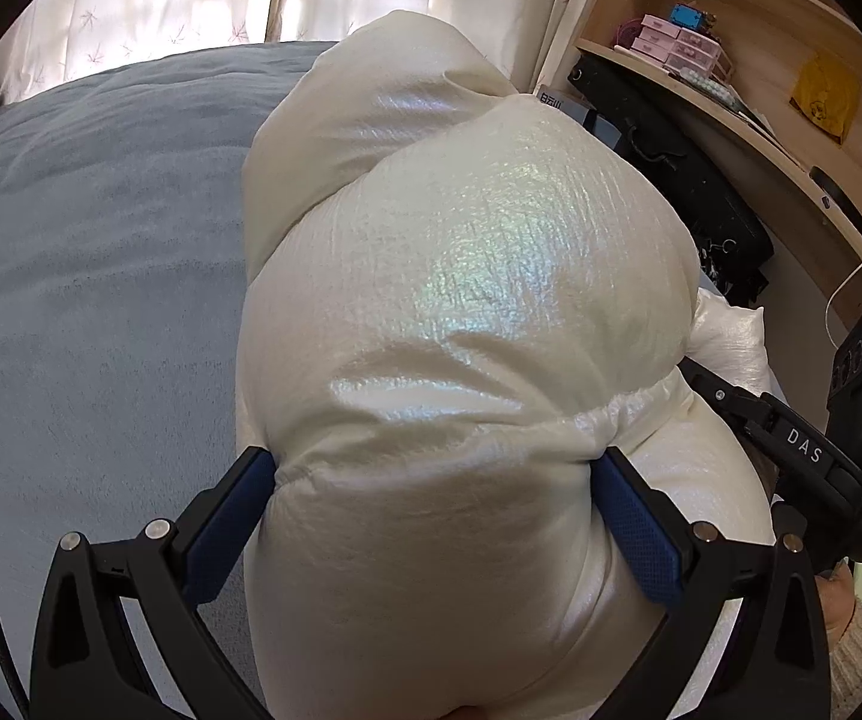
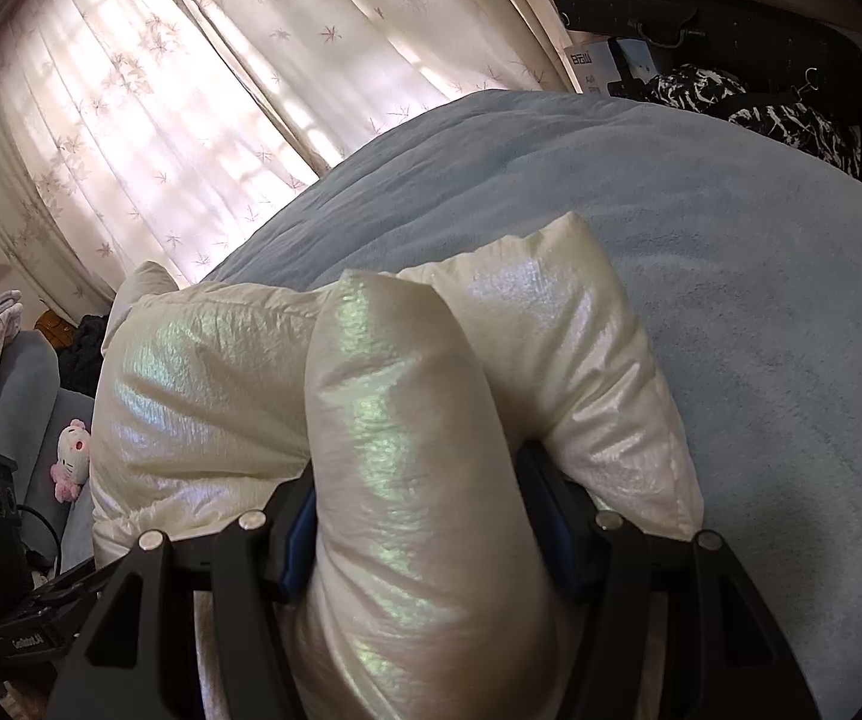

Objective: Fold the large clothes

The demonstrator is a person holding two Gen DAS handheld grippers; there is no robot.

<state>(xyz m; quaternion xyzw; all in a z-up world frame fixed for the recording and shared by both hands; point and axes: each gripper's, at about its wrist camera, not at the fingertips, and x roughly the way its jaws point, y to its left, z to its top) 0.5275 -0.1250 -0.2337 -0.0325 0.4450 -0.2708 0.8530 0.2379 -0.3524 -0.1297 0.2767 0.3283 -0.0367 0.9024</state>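
In our left-hand view, the blue-grey blanket (image 1: pixel 89 276) of the bed fills the left side, with leaf-print curtains (image 1: pixel 149 6) behind it. At centre, the puffy white jacket (image 1: pixel 460 276) bulges up from the bed, its shiny pearly fabric catching the light. Our left gripper (image 1: pixel 439 474) is clamped on a thick padded fold of it: the blue-padded fingers (image 1: pixel 224 522) stand fairly wide apart yet press into the jacket from both sides, denting it. Further right we see our right gripper (image 1: pixel 802 450) at the jacket's far edge, and beyond it a wooden shelf (image 1: pixel 748 138) holding small pink boxes (image 1: pixel 664 42).

In our right-hand view, a small plush toy (image 2: pixel 74 456) sits at the far left on a grey sofa (image 2: pixel 23 396). The jacket (image 2: pixel 203 396) lies bunched on the blanket (image 2: pixel 730 312), touching it. Our right gripper (image 2: pixel 425 516) squeezes another padded roll of the jacket, fingers about half open, pads (image 2: pixel 299 540) pressing the fabric on either side. At the far right lies a black-and-white patterned cloth (image 2: pixel 778 114).
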